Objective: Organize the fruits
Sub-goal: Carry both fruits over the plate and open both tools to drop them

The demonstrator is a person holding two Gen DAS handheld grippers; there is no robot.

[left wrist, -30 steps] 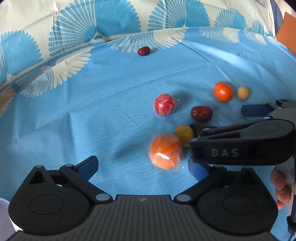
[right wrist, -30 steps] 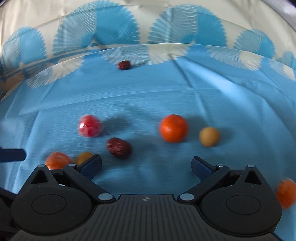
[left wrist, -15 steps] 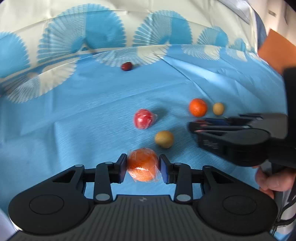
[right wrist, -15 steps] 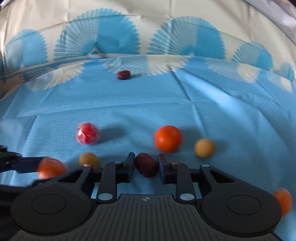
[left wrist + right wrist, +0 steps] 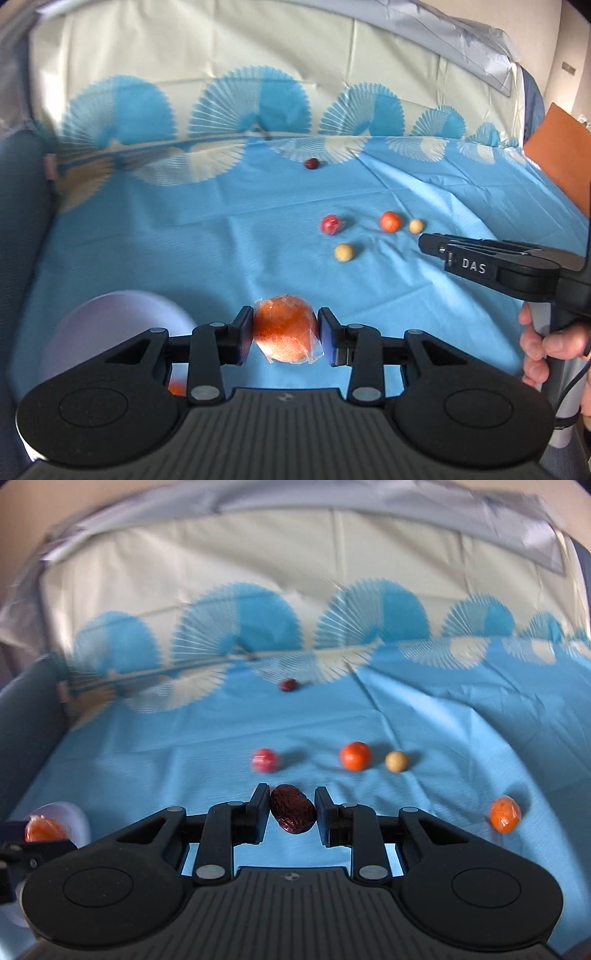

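My left gripper (image 5: 285, 334) is shut on a plastic-wrapped orange (image 5: 284, 332) and holds it above the blue cloth, just right of a pale lilac bowl (image 5: 122, 314). My right gripper (image 5: 291, 812) is shut on a dark red date (image 5: 292, 808), lifted off the cloth. On the cloth lie a red wrapped fruit (image 5: 264, 760), an orange (image 5: 355, 756), a tan round fruit (image 5: 396, 761), a wrapped orange (image 5: 504, 814) at the right and a far date (image 5: 288, 685). The left wrist view also shows a second tan fruit (image 5: 344, 252).
The bowl shows at the left edge of the right wrist view (image 5: 75, 821), with the left gripper's orange (image 5: 42, 830) before it. An orange board (image 5: 557, 155) stands at the far right. The cloth rises up a backrest (image 5: 295, 572) behind.
Both grippers closed on their fruits and lifted them off the cloth. Both have pulled back, and the left one has moved left to beside the bowl.
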